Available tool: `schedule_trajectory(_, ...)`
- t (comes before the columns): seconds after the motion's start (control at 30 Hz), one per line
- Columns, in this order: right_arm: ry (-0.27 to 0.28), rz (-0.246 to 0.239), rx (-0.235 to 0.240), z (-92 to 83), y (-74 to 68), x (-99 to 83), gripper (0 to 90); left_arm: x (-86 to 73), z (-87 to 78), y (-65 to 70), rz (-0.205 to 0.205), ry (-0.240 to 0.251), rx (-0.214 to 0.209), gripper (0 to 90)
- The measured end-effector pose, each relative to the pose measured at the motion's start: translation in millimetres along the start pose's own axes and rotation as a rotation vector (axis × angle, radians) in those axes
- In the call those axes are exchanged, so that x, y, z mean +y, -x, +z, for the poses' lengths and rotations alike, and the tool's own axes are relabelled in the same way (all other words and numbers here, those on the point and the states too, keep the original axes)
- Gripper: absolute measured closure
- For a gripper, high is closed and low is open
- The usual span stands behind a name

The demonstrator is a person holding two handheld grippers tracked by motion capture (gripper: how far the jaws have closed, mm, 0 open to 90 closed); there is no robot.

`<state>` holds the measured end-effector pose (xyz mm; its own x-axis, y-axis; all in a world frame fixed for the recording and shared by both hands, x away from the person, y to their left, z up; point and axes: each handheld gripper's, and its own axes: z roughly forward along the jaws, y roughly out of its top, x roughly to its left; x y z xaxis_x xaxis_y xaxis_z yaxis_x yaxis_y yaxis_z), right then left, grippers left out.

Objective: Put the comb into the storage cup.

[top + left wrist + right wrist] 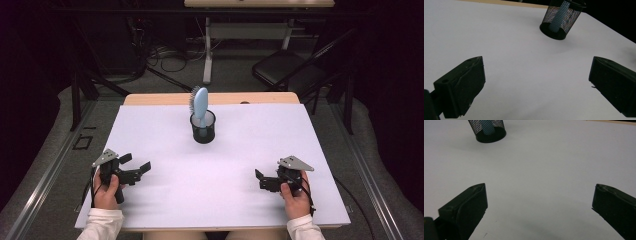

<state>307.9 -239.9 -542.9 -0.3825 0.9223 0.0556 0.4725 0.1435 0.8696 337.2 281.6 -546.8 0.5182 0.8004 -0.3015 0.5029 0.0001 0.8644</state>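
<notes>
A black mesh cup (203, 127) stands upright at the back middle of the white table top (215, 165). A light blue hairbrush (199, 104) stands in it, handle down and bristles facing left. The cup (560, 20) is far ahead in the left gripper view, and the cup (489, 130) sits at the upper left in the right gripper view. My left gripper (136, 163) rests near the front left, jaws wide apart and empty. Near the front right, my right gripper (260, 179) is open too, with nothing between its jaws.
The white sheet covers a wooden table whose edge (150, 98) shows at the back. Beyond it stand a black chair (287, 70), a white desk leg (207, 55) and cables on the floor. A wide bare stretch of sheet lies between the grippers.
</notes>
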Motion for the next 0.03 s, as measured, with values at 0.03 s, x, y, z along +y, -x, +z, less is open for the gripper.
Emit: schedule_trajectory(0.03,0.002,0.000,-0.001,0.2,0.7,-0.1,0.0,0.1,-0.2,0.0,0.001,0.000,0.002,0.4)
